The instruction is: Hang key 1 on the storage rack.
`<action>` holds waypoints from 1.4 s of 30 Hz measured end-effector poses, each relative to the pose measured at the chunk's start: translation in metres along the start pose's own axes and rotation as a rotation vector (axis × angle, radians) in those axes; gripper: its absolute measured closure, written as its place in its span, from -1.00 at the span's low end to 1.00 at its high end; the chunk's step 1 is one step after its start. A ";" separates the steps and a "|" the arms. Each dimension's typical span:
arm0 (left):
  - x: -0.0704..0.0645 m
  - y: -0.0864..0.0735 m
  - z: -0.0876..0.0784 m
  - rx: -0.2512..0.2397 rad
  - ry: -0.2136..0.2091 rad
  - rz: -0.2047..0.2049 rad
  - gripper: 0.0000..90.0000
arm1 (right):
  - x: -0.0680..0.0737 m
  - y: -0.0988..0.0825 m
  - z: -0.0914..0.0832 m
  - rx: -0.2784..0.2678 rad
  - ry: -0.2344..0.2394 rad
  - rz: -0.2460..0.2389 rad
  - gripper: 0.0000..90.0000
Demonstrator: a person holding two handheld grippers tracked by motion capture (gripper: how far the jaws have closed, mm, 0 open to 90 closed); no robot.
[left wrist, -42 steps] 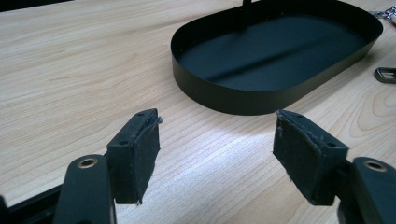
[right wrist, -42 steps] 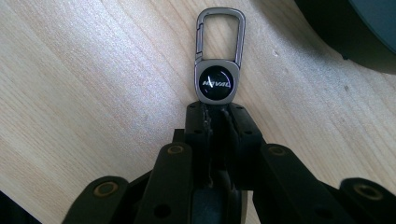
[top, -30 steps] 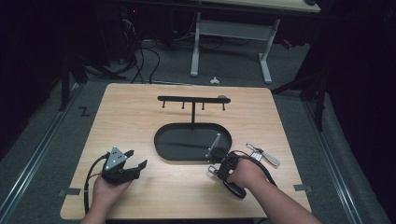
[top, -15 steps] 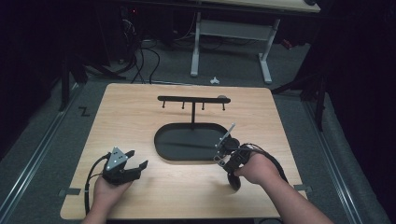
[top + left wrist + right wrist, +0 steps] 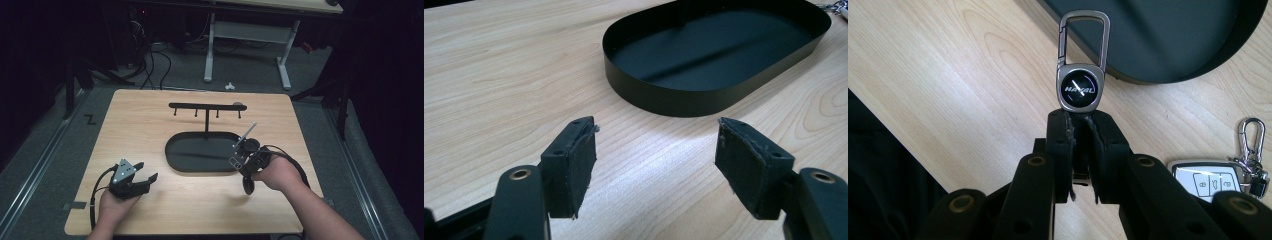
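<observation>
My right gripper [image 5: 1082, 122] is shut on the lower end of a metal keychain [image 5: 1082, 75], a grey carabiner clip above a round black badge. In the high view the keychain [image 5: 246, 134] sticks up and away from the right gripper [image 5: 243, 152], lifted above the right end of the black oval tray [image 5: 172, 160]. A black hook rack [image 5: 206, 106] on a post rises from the tray's far side. My left gripper [image 5: 142, 181] rests near the front left of the table, open, with nothing between its pads [image 5: 579, 165], facing the tray [image 5: 704, 95].
A white car key fob [image 5: 1215, 182] with its own silver clip lies on the wooden table beside the right gripper. The tray [image 5: 1168, 40] holds nothing. A cable loops from each gripper. Past the table's far edge stand desk legs and floor cables.
The right gripper has risen from the table with the keychain, which now points up toward the rack. The hand now covers the key fob in the high view. The left gripper stayed put.
</observation>
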State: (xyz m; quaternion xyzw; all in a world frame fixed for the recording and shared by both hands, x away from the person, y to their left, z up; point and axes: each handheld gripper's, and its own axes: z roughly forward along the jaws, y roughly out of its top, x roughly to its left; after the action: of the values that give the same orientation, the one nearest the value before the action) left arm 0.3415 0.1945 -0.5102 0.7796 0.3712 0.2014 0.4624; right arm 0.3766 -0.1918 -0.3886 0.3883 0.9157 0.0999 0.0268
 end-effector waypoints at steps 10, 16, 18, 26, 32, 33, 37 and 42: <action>0.001 -0.005 -0.010 -0.013 0.015 0.011 -0.27 | -0.005 0.009 -0.009 -0.041 0.021 0.013 0.79; 0.003 -0.010 -0.016 -0.009 0.030 0.004 -0.27 | -0.008 0.014 -0.013 -0.060 0.026 0.009 0.79; 0.004 -0.010 -0.018 -0.012 0.030 0.002 -0.27 | -0.008 0.017 -0.016 -0.065 0.022 0.004 0.79; 0.007 -0.013 -0.025 -0.006 0.047 -0.013 -0.27 | -0.014 0.025 -0.025 -0.088 0.016 0.004 0.79; 0.008 -0.013 -0.026 -0.002 0.056 -0.014 -0.27 | -0.019 0.037 -0.040 -0.120 0.012 0.017 0.79; 0.008 -0.013 -0.026 0.001 0.060 -0.015 -0.27 | -0.020 0.039 -0.042 -0.119 0.009 0.024 0.79; 0.009 -0.014 -0.024 0.009 0.064 -0.025 -0.27 | -0.021 0.046 -0.046 -0.138 -0.009 0.021 0.79; 0.010 -0.013 -0.025 0.010 0.060 -0.026 -0.27 | -0.023 0.056 -0.047 -0.143 -0.012 0.026 0.79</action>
State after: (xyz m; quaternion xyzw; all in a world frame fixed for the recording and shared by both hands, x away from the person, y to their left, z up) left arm 0.3262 0.2200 -0.5101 0.7707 0.3960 0.2170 0.4497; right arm 0.4263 -0.1778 -0.3322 0.3978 0.9010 0.1628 0.0588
